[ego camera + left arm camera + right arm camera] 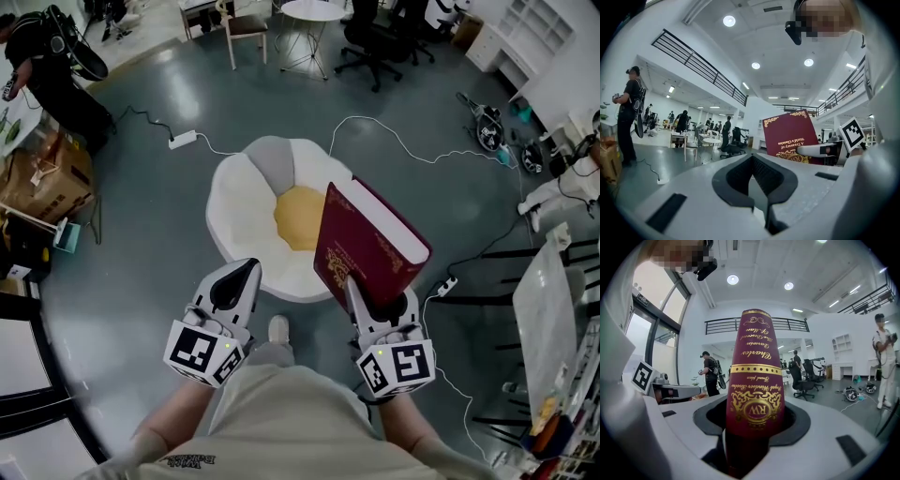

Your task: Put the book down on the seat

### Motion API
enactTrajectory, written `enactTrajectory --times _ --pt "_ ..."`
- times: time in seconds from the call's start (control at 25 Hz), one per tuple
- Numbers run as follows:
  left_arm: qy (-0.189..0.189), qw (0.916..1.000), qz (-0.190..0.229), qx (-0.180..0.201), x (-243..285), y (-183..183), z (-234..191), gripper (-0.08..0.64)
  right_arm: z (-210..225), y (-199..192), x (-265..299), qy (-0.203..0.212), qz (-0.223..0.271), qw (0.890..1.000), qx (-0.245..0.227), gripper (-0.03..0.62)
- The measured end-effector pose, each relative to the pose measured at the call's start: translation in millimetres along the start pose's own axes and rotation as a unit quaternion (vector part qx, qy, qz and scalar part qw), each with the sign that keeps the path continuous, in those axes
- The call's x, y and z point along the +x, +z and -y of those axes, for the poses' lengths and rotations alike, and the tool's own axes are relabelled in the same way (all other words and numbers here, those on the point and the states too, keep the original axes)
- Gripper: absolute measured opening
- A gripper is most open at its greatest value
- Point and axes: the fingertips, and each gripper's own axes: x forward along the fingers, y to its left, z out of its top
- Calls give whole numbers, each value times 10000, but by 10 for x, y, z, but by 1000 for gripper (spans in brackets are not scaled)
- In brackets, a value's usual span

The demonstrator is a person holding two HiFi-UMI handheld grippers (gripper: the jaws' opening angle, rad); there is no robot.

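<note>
Nearest the camera, the left gripper (242, 277) hung empty with its jaws drawn together, leaving the work to its partner. The right gripper (367, 302) was clamped on a thick maroon book (367, 246), pinching both covers at the gilt spine – a hold that probably kept the pages from splaying. The book stood upright and tilted above the near right edge of the seat (234, 202), a white petal-shaped chair; it appeared not to be touching yet. The yellow cushion (298, 217) at the seat's centre lay bare – the likely landing place once the book was lowered and laid flat. Beyond, a white cable (394, 131) and a power strip (182, 140) trailed across the grey floor toward office chairs (375, 42) and a round table (314, 11).
</note>
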Motion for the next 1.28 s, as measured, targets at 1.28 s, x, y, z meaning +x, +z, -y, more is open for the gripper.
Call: enactTrajectory --times 1.28 --pt "349 9990 264 111 777 357 -199 3 641 287 645 321 36 9995 -69 229"
